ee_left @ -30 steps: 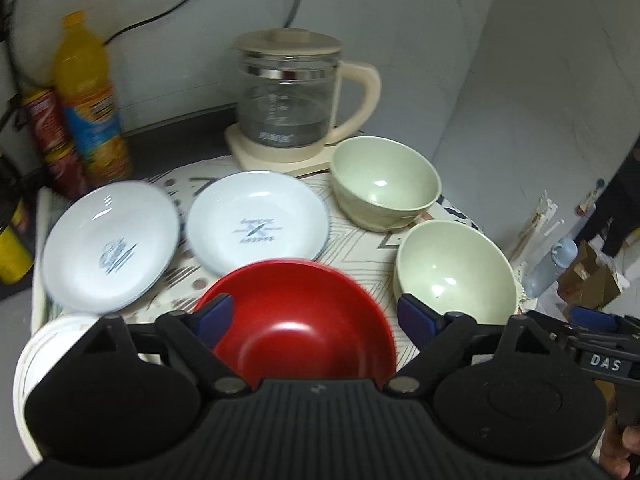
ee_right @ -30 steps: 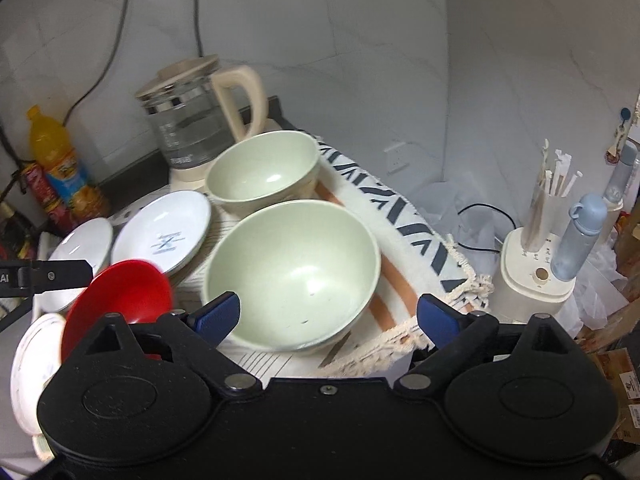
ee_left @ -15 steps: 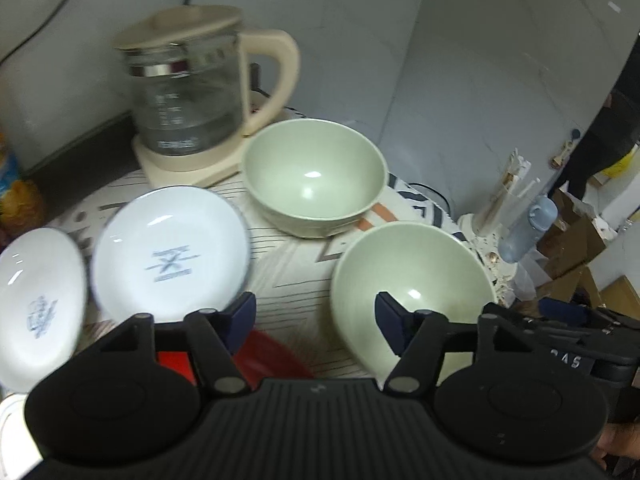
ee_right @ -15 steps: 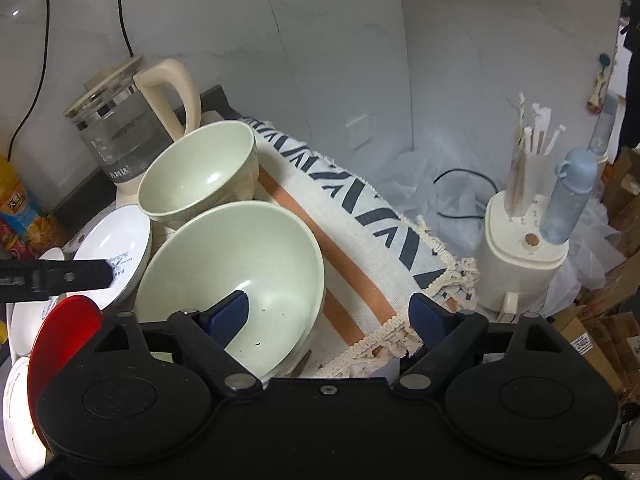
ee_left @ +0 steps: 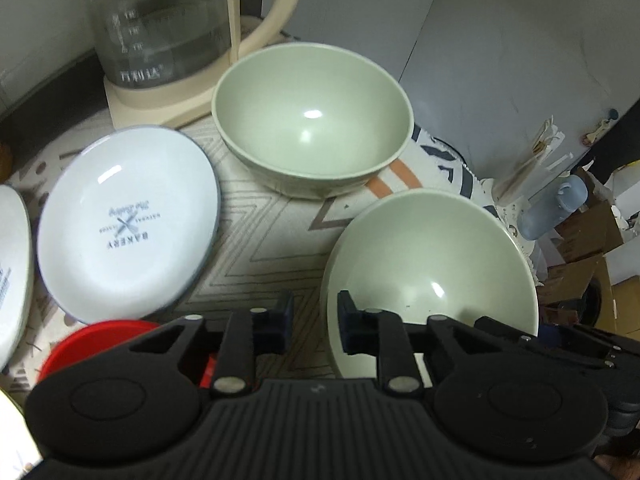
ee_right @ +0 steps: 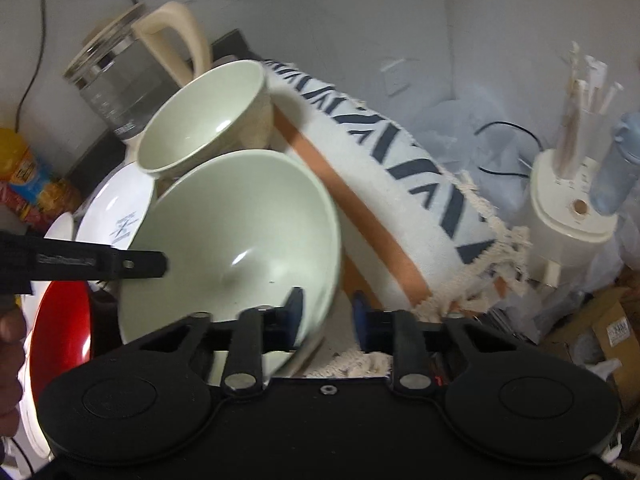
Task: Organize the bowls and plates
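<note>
Two pale green bowls stand on a patterned cloth. The near green bowl [ee_left: 432, 264] [ee_right: 232, 240] is tilted, with a gripper at each side. My left gripper [ee_left: 313, 322] has its jaws narrowed around the bowl's left rim. My right gripper [ee_right: 325, 316] has its jaws narrowed around the bowl's right rim. The far green bowl [ee_left: 312, 116] [ee_right: 204, 116] stands upright behind it. A white plate [ee_left: 124, 224] [ee_right: 120, 216] lies to the left, a second white plate [ee_left: 12, 268] beyond it. A red bowl [ee_left: 96, 344] [ee_right: 60, 328] sits near left.
A glass kettle [ee_left: 168, 40] [ee_right: 120, 80] stands at the back. The cloth's fringed edge [ee_right: 492, 256] marks the table's right side. Beyond it stand a white holder with sticks [ee_right: 568, 200] and a blue bottle [ee_left: 556, 208]. Orange drink bottles [ee_right: 24, 168] stand far left.
Both grippers have narrowed from wide open onto the near green bowl's rim. The left gripper swung right from the red bowl. The bowl now tilts.
</note>
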The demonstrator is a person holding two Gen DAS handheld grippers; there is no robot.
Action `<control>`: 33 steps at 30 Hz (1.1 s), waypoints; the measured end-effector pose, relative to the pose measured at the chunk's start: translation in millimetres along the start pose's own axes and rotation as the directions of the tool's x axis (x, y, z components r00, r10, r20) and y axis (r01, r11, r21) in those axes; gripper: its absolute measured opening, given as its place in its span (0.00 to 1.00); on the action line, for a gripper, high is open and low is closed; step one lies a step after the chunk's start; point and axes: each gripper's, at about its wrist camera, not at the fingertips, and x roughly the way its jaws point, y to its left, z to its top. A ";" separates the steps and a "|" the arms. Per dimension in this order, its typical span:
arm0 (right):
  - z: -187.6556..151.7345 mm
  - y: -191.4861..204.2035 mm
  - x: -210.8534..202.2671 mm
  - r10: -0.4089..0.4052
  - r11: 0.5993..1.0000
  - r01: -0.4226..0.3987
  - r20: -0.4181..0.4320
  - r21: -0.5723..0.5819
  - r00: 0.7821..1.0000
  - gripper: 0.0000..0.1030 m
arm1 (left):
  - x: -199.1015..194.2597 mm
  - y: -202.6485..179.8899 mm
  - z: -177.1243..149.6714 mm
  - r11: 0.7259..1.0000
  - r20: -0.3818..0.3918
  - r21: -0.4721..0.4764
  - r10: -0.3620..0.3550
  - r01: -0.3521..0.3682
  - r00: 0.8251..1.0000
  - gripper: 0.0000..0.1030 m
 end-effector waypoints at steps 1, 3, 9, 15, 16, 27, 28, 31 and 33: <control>0.9 1.8 0.2 -0.007 1.000 0.007 0.005 -0.011 1.000 0.17 | 2.6 -1.7 -1.2 1.000 -0.006 0.010 -0.005 0.005 1.000 0.12; 3.4 3.1 0.8 -0.016 1.000 0.017 0.007 -0.014 1.000 0.16 | 7.0 -6.1 -2.5 1.000 -0.015 0.025 0.002 -0.001 1.000 0.08; 8.8 -1.3 -3.9 -0.016 1.000 0.016 0.017 -0.006 1.000 0.15 | 4.2 -9.0 0.6 1.000 0.004 0.003 -0.005 0.005 1.000 0.08; 17.8 0.0 -14.5 -0.002 1.000 0.003 0.043 -0.012 0.999 0.15 | -7.3 -12.1 3.6 1.000 0.040 -0.016 -0.002 0.002 0.999 0.08; 19.5 1.4 -17.0 0.002 1.000 -0.001 0.048 -0.015 0.999 0.15 | -10.8 -11.9 4.4 1.000 0.049 -0.018 -0.004 0.005 0.999 0.08; 33.5 19.5 -45.9 0.041 0.997 -0.035 0.095 -0.066 0.995 0.16 | -54.7 -5.7 5.5 0.998 0.145 -0.065 -0.002 0.011 0.989 0.08; 34.0 21.5 -48.6 0.044 0.997 -0.037 0.100 -0.072 0.994 0.16 | -57.6 -4.7 4.7 0.997 0.147 -0.077 -0.002 0.013 0.989 0.08; 35.6 26.8 -54.9 0.053 0.995 -0.043 0.109 -0.089 0.993 0.16 | -66.6 -3.2 1.0 0.996 0.169 -0.092 0.005 0.011 0.986 0.08; 36.8 30.2 -58.6 0.061 0.994 -0.050 0.112 -0.098 0.992 0.16 | -72.2 -0.9 -1.6 0.995 0.179 -0.104 0.008 0.011 0.984 0.08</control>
